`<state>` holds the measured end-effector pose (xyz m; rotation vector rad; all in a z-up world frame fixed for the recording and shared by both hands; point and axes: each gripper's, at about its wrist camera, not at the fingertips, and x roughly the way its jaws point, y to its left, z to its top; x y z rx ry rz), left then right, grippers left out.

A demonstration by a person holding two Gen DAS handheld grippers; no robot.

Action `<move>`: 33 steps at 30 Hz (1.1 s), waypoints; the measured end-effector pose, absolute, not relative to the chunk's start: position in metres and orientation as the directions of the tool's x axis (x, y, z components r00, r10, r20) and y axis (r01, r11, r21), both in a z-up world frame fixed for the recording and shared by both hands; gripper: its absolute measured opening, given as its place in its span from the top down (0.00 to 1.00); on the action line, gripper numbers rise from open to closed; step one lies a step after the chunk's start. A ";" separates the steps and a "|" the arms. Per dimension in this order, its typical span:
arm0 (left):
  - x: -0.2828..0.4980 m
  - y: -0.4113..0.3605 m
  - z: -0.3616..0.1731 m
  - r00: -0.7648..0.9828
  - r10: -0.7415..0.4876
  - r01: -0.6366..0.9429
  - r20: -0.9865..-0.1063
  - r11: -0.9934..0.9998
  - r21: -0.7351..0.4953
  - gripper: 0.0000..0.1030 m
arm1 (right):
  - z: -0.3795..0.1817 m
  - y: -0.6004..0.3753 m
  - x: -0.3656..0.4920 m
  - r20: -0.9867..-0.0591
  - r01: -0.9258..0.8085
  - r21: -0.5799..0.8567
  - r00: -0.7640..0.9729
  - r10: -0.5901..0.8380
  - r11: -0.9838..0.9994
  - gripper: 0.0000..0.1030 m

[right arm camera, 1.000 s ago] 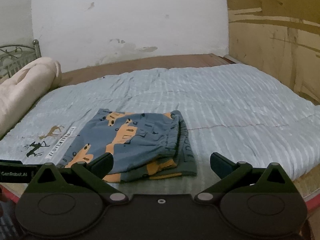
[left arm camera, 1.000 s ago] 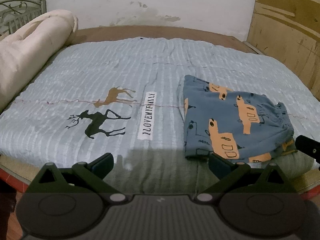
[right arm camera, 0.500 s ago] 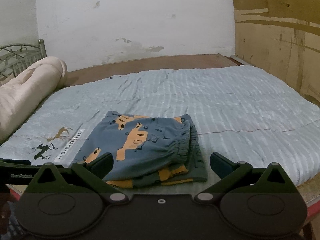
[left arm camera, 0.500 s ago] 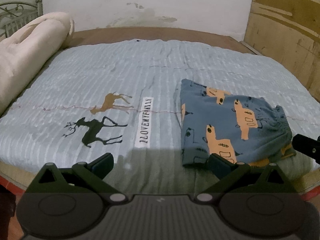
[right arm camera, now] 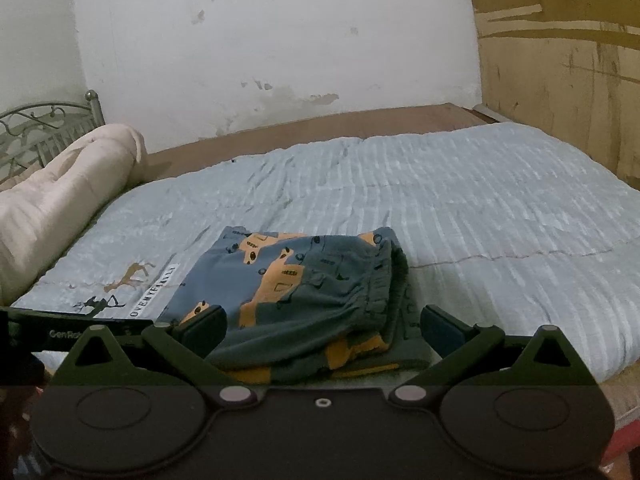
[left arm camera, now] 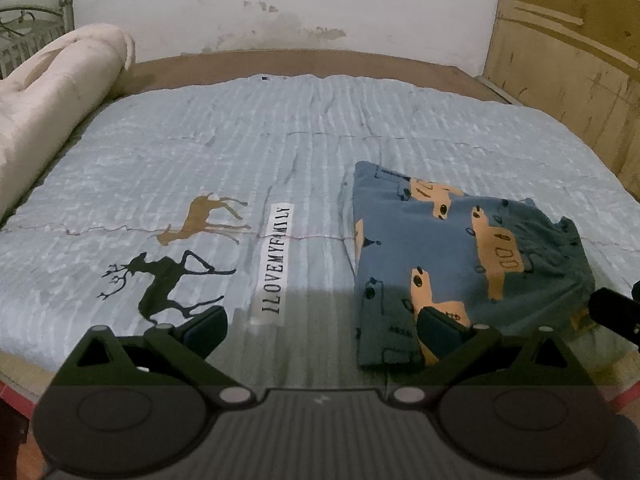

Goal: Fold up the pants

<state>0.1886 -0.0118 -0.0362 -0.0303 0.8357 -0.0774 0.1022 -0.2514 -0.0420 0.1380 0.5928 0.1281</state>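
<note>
The blue pants with orange car prints lie folded in a compact stack on the light blue quilt, near the bed's front edge; they also show in the right wrist view. My left gripper is open and empty, low over the quilt, its right finger over the stack's near left corner. My right gripper is open and empty, its fingers standing either side of the stack's near edge. The right gripper's tip shows at the right edge of the left wrist view.
A rolled cream blanket lies along the left side of the bed. A deer print and text label mark the quilt left of the pants. A white wall stands behind, wooden boards to the right.
Both grippers have drawn back and tilted up a little from the folded pants. Both stay open and empty. The pants have not moved.
</note>
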 end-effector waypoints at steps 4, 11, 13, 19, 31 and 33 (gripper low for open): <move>0.199 -0.012 -0.039 0.666 -0.084 0.060 -0.741 0.996 -0.059 0.01 | -0.044 -0.251 0.106 -0.524 -0.094 0.167 0.835 0.169 0.981 0.01; 0.221 -0.016 -0.045 0.665 -0.091 0.068 -0.741 0.996 -0.061 0.01 | -0.050 -0.257 0.129 -0.514 -0.118 0.166 0.837 0.188 0.979 0.01; 0.227 -0.018 -0.047 0.665 -0.094 0.073 -0.741 0.996 -0.060 0.01 | -0.054 -0.262 0.139 -0.517 -0.121 0.174 0.834 0.195 0.977 0.01; 0.244 -0.025 -0.050 0.669 -0.116 0.107 -0.734 0.993 -0.059 0.01 | -0.073 -0.277 0.180 -0.557 -0.157 0.209 0.792 0.250 0.965 0.01; 0.261 -0.027 -0.068 0.635 -0.155 0.121 -0.756 0.987 -0.101 0.01 | -0.111 -0.283 0.217 -0.582 -0.210 0.264 0.744 0.329 0.942 0.01; 0.260 -0.025 -0.068 0.635 -0.168 0.123 -0.754 0.986 -0.116 0.01 | -0.113 -0.282 0.212 -0.568 -0.208 0.257 0.757 0.322 0.944 0.01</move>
